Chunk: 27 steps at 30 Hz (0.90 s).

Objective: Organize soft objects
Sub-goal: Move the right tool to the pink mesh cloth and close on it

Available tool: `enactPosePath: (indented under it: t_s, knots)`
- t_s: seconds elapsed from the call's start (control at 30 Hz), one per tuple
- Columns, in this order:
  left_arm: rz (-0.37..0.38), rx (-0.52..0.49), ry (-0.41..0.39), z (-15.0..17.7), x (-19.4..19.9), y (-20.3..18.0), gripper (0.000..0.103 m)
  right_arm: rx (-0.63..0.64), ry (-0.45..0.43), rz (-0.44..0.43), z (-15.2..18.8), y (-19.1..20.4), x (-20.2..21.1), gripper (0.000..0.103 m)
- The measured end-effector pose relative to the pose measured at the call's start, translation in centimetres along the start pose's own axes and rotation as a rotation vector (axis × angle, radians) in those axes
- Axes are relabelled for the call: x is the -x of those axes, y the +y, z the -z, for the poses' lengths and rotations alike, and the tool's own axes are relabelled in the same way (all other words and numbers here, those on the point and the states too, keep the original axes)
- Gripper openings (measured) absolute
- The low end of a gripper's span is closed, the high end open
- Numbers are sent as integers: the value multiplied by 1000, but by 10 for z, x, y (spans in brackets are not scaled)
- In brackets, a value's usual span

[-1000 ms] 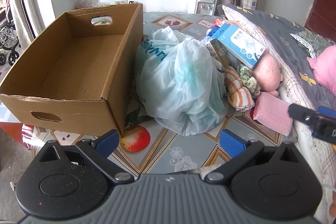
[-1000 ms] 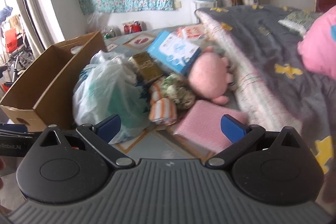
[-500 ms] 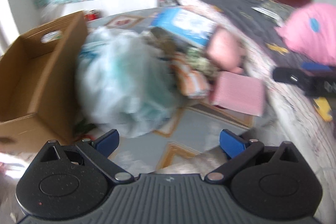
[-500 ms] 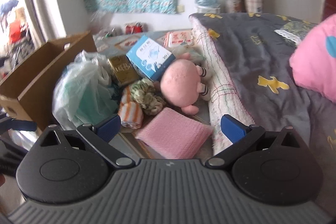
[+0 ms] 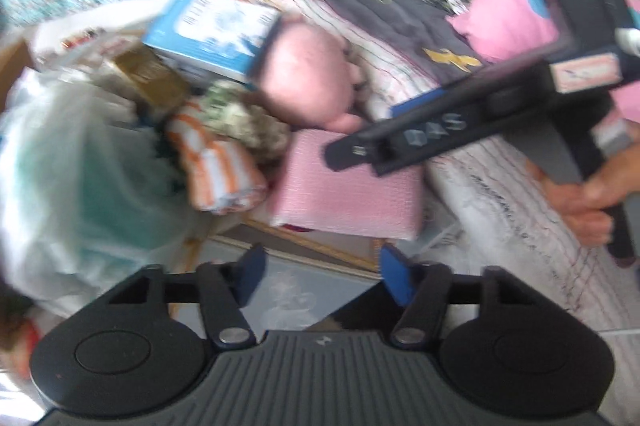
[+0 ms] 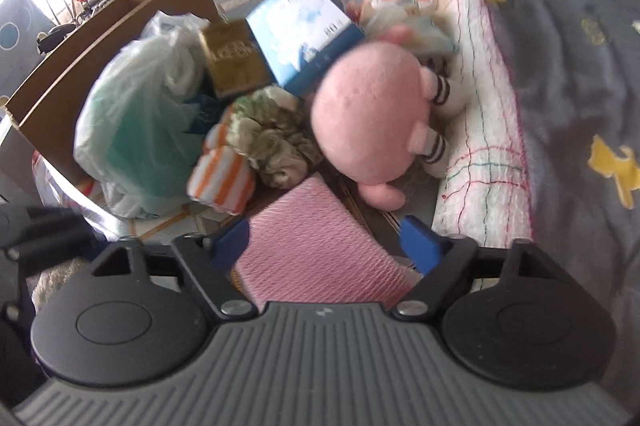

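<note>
Behind pink cloth point(image 6: 316, 246), plush point(image 6: 368, 122), seemingly touching.

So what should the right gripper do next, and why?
Probably close on the pink cloth. The right gripper has been closing with the cloth already between its fingers, and whether they press on it can't be told.

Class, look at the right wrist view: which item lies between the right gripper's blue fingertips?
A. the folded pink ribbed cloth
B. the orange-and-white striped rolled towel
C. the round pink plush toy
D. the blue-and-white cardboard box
A: the folded pink ribbed cloth lies between the tips of the right gripper; the round pink plush toy sits beyond.
</note>
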<state>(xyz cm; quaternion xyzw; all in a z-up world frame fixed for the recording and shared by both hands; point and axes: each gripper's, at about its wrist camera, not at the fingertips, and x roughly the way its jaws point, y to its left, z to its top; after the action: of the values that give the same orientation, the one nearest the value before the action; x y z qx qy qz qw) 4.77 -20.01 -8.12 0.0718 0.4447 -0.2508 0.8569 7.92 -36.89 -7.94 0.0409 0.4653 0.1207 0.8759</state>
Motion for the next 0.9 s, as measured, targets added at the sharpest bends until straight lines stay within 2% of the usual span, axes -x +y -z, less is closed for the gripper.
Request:
enactPosePath:
  t_s: [0.07,0.13,0.2,0.27,0.43,0.63,0.9]
  knots:
    - [48,19,12,-3,-8,-1,52,-64,41,-25,1,-9,-8,60]
    - [87,28,22,-5,-14,-2,49,-144,53,-74,6,-19,-8,57]
    - [111,27,30,-7,-18,-3,50,-221,64,-110,10,-24,-8,49]
    - [115,32,40,-7,-23,-3,50,-278,75,-131,15,-27,-8,48]
    - [132,97,71,-8,-31,5,62,-362,88,-169,25,-27,-5,48]
    - [112,155,88,-9,-33,19,68,-427,117,-235,36,-27,-7,47]
    - [111,171,82,-7,-31,34,71,-531,105,-275,44,-36,-9,38]
